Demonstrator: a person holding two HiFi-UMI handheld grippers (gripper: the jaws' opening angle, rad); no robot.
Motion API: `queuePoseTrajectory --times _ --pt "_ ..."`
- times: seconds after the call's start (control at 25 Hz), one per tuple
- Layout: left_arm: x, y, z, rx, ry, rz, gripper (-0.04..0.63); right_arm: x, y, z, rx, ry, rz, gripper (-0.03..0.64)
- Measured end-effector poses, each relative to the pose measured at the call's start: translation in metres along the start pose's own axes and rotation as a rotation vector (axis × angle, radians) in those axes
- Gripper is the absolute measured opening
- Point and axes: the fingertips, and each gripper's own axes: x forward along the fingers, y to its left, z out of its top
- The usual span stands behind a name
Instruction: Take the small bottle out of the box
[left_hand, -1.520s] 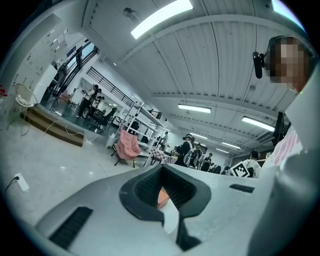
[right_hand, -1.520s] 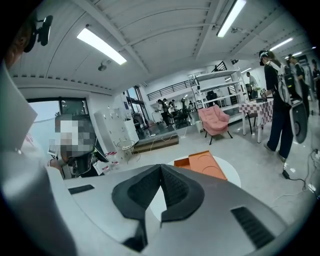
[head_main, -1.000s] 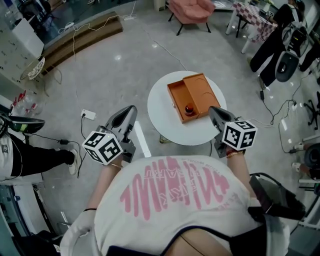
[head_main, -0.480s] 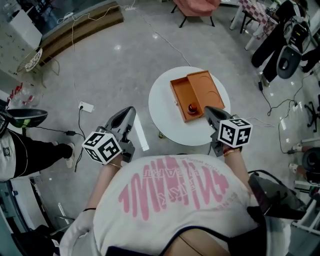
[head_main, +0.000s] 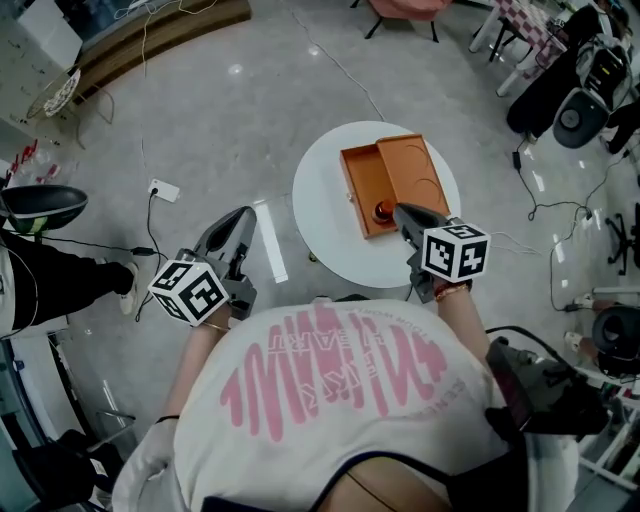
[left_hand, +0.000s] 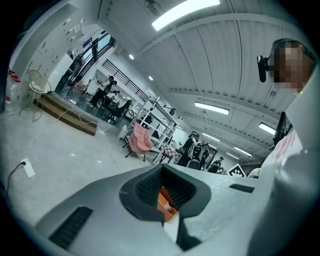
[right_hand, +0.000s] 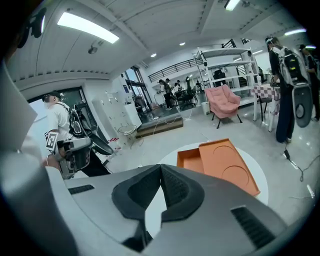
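Overhead, the box (head_main: 362, 185) lies open on the round white bench (head_main: 320, 225), its lid (head_main: 418, 172) flat alongside. The small bottle (head_main: 383, 212) stands in the box's near end. The right tool (head_main: 401, 211) points at it from just beside. The left tool (head_main: 243, 214) hangs off the bench, over the floor (head_main: 220, 120).

Left gripper view: jaws together, holding nothing.

Right gripper view: jaws together, holding nothing, with the box beyond them.
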Motion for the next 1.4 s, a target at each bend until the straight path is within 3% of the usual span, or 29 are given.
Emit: queuePoseTrajectory --times 0.28,0.48,1.04,1.12,1.2,1.4 --pt "-0.01 0.011 0.005 -0.013 -0.038 0.074 0.008 0.019 -0.01 0.004 -0.015 0.004 0.02 0.005" --pt "-0.016 0.016 0.007 -0.048 -0.054 0.148 0.008 0.035 -0.031 0.001 -0.034 0.077 0.023 0.005" --pt "-0.043 0.01 -0.029 -0.125 -0.032 0.288 0.008 0.072 -0.071 -0.031 0.017 0.197 0.014 0.006" --pt "-0.047 0.011 -0.034 -0.131 -0.035 0.299 0.008 0.075 -0.071 -0.032 0.012 0.202 0.019 0.033" --pt "-0.052 0.012 -0.038 -0.14 -0.037 0.315 0.008 0.076 -0.072 -0.032 0.003 0.202 0.021 0.13" --pt "-0.061 0.013 -0.054 -0.174 -0.032 0.353 0.008 0.082 -0.076 -0.038 -0.024 0.212 0.028 0.159"
